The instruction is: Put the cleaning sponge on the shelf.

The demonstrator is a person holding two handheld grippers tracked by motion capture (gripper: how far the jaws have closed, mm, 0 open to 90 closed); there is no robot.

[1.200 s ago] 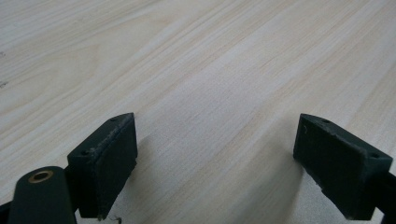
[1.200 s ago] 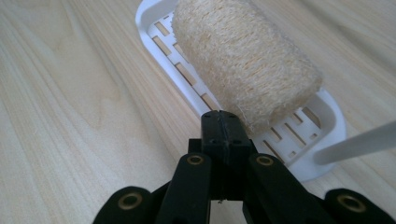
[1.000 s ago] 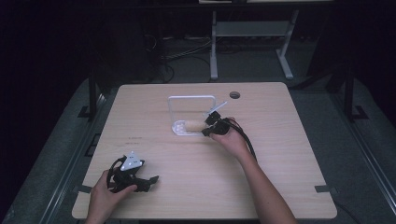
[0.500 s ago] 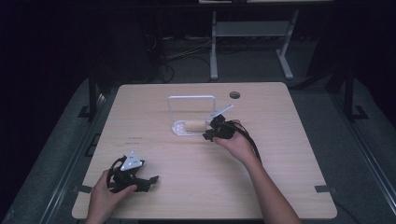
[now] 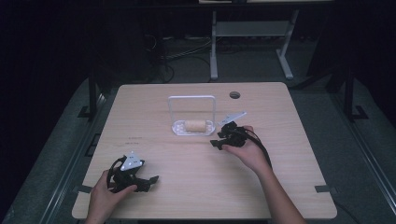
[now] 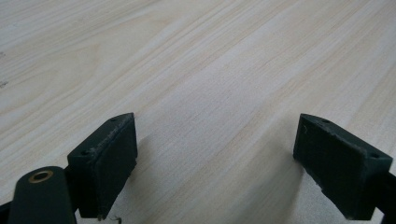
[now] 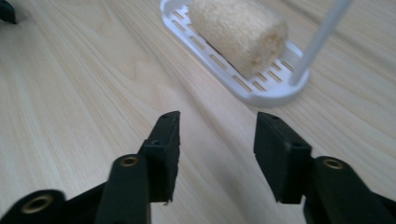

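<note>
Your right gripper (image 7: 217, 140) had just been opening, nothing between its jaws; the sponge (image 7: 240, 30) lay in the white tray (image 7: 273, 95) just ahead.

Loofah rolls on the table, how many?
1. The loofah roll lies on its side in the white slotted tray at the table's middle, left of the right gripper, whose jaws are empty. None seems hidden.

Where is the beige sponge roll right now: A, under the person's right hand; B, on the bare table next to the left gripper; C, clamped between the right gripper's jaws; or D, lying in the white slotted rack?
D: the beige sponge roll lies in the white slotted rack, apart from the open, empty right gripper.
</note>
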